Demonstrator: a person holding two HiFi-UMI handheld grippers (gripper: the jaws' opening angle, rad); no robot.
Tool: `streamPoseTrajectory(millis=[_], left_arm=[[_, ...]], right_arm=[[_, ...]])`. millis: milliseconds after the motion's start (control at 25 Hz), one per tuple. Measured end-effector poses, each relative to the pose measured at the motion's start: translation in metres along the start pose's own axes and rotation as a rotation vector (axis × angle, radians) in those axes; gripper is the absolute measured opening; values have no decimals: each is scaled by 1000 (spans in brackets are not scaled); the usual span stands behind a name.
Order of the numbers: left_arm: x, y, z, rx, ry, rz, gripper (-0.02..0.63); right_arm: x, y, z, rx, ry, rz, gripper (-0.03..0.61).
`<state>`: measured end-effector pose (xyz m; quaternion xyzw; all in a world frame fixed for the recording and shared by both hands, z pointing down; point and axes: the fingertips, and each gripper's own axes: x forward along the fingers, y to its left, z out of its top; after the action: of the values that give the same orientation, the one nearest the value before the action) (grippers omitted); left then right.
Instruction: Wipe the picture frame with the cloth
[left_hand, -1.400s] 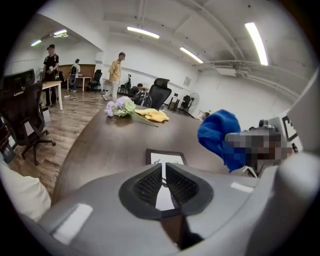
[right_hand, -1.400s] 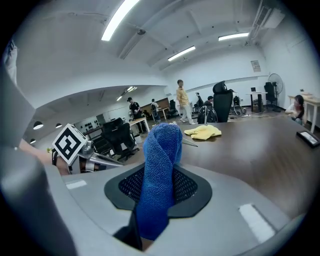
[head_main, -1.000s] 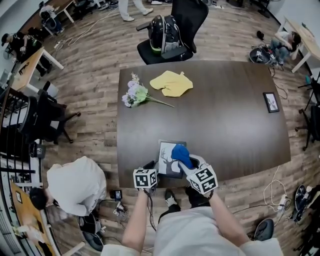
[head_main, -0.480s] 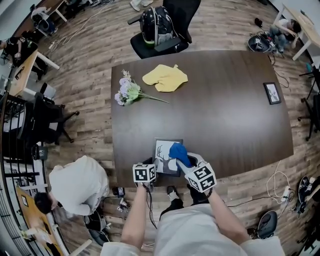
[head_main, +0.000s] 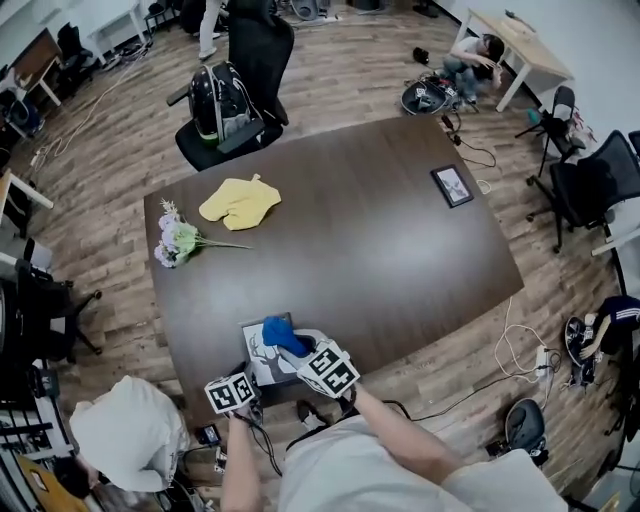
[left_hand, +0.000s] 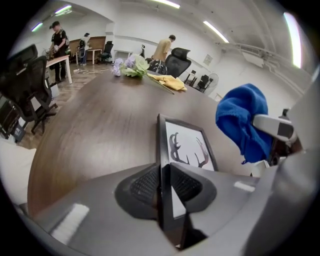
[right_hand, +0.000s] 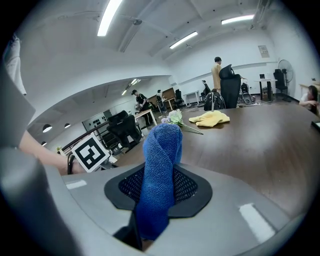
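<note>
The picture frame, dark-rimmed with an antler print, lies at the table's near edge. My left gripper stands at its near left side. In the left gripper view, the frame has its rim between the pads of the left gripper. The jaws have just been closing and now press on that rim. My right gripper hovers over the frame, shut on a bunched blue cloth. In the right gripper view, the cloth stands up out of the right gripper.
On the dark table, a yellow cloth and a bunch of flowers lie at the far left. A small frame lies far right. An office chair with a backpack stands behind. A person in white crouches near left.
The head view has swung, so the table now sits skewed. My left gripper has sunk onto the frame's edge and closed on it. The right gripper still holds the cloth over the frame.
</note>
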<state>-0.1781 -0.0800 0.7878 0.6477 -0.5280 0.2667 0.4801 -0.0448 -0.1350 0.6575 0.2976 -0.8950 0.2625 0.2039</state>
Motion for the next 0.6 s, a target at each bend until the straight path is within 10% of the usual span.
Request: streamPoseTrajectory(millis=[600], left_arm=[[-19, -14, -9, -102, -50, 17, 130]], right_arm=[[23, -20, -45, 185, 48, 5, 107]])
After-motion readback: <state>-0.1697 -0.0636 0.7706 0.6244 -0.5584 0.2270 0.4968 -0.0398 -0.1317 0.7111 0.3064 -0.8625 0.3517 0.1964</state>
